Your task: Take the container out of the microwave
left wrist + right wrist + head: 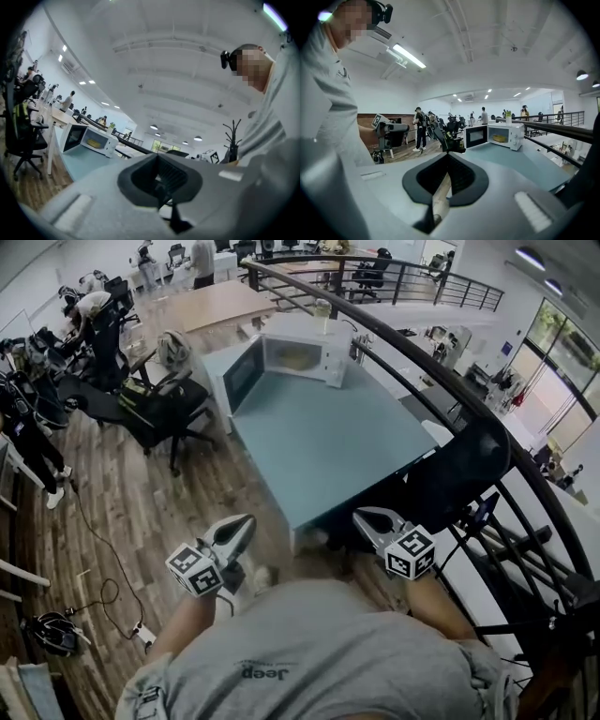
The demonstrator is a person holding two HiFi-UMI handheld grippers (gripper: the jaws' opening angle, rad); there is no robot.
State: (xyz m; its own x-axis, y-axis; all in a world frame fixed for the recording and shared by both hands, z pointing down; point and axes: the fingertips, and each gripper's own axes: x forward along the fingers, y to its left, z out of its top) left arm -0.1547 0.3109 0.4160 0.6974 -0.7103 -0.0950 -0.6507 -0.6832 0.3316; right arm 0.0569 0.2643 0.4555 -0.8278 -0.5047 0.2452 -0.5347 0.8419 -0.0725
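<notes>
A white microwave [298, 357] stands at the far end of a blue-green table [328, 442], its door [242, 374] swung open to the left. A yellowish container [292, 358] sits inside it. The microwave [91, 139] with the container [95, 143] also shows small in the left gripper view, and the microwave [499, 136] and container [500, 138] in the right gripper view. My left gripper [239, 523] and right gripper [366, 517] are held close to my body at the table's near end, far from the microwave. Both are shut and hold nothing.
A bottle [322, 315] stands on top of the microwave. A black office chair [164, 404] is left of the table, another black chair [459, 470] at its right. A dark railing [450, 395] curves along the right. A cable [103, 559] lies on the wooden floor. People work at desks far left.
</notes>
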